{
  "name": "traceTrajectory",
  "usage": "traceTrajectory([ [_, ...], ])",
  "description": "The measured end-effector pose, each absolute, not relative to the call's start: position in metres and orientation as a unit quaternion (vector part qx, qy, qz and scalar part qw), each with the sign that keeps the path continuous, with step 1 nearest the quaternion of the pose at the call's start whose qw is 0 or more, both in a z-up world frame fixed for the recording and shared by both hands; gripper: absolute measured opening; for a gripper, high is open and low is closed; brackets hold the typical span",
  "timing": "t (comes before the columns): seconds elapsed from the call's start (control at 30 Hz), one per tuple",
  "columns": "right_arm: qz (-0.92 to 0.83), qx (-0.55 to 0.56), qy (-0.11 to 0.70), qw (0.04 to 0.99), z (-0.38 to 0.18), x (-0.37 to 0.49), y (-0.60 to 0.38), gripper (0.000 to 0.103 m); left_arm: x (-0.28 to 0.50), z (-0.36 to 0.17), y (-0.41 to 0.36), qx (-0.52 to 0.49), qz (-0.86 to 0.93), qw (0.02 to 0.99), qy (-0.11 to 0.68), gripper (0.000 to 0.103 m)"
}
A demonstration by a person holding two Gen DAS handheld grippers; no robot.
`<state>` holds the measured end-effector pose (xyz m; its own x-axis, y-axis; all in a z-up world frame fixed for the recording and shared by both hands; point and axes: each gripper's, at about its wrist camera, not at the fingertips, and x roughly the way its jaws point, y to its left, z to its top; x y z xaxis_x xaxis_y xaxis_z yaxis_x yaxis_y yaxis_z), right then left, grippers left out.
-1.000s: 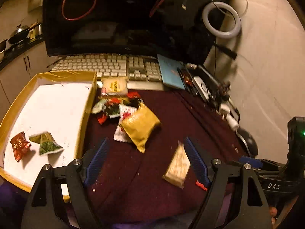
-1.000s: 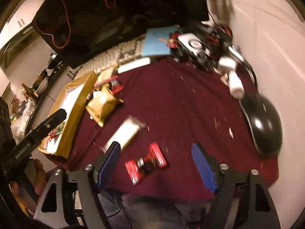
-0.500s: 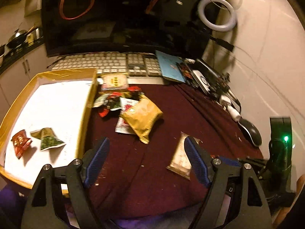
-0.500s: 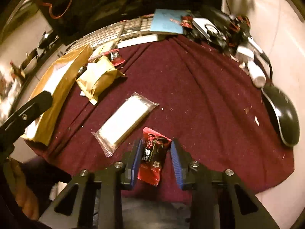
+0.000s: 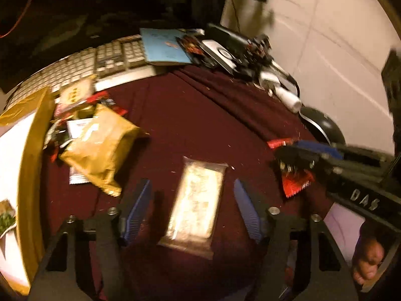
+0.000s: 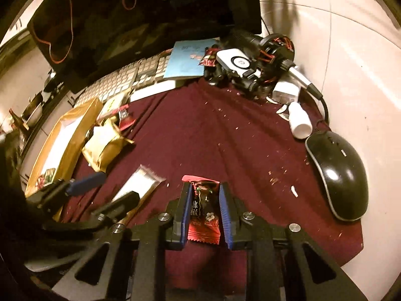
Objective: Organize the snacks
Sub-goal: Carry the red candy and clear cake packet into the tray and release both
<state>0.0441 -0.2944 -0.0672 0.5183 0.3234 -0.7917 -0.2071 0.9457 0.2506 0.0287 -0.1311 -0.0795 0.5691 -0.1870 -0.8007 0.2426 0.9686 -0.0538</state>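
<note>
Right now the right tool (image 6: 203, 209) is clamped on a red snack packet (image 6: 203, 213), its blue pads pressing the wrapper from both sides, with the packet's far end poking out past the fingertips. In the left wrist view the same packet (image 5: 295, 179) hangs from that tool (image 5: 303, 160) at the right of the scene.

The left tool (image 5: 192, 209) stands wide open, its blue pads either side of a clear-wrapped pale bar (image 5: 196, 202) that lies flat on the dark red cloth (image 5: 200, 115) covering the counter (neither pad touches it, as far as the blurred picture shows). From the right wrist, that bar (image 6: 139, 184) sits just left of the gripped packet, partly hidden by the left tool (image 6: 100, 193).

Farther left lies a gold snack bag (image 5: 100, 145) on top of a small heap of other packets (image 5: 75, 105), next to the gold-rimmed tray (image 5: 30, 175) at the left edge. A green packet (image 5: 6, 219) is just visible inside the tray.

At the far side sit a keyboard (image 6: 125, 80) and a blue booklet (image 6: 186, 59). To the right are a tangle of electronics (image 6: 250, 67), a white bottle (image 6: 299, 120) and a black mouse (image 6: 338, 173).
</note>
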Motion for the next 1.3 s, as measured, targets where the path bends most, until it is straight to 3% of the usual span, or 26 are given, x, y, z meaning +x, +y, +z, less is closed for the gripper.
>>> traceTrajectory([
  [0.13, 0.164, 0.062, 0.459, 0.871, -0.063, 0.046, -0.290, 0.022, 0.025, -0.090, -0.142, 0.067, -0.120, 0.884, 0.448, 0.041],
  [0.17, 0.166, 0.060, 0.458, 0.871, -0.062, 0.046, -0.287, 0.022, 0.022, -0.089, -0.140, 0.060, -0.117, 0.886, 0.445, 0.032],
  [0.47, 0.230, 0.057, 0.425, 0.874, -0.043, 0.048, -0.253, 0.022, -0.011, -0.066, -0.087, -0.047, -0.073, 0.916, 0.391, 0.031],
  [0.77, 0.404, 0.058, 0.417, 0.812, -0.014, 0.056, -0.137, 0.022, -0.053, -0.005, 0.080, -0.174, 0.148, 0.917, 0.326, 0.031],
  [0.97, 0.447, 0.024, 0.426, 0.786, -0.015, 0.068, -0.039, 0.022, -0.032, -0.009, 0.157, -0.213, 0.193, 0.899, 0.331, 0.031],
  [1.3, 0.426, -0.044, 0.450, 0.783, -0.062, 0.091, 0.047, 0.022, 0.018, -0.057, 0.180, -0.205, 0.216, 0.867, 0.400, 0.031],
])
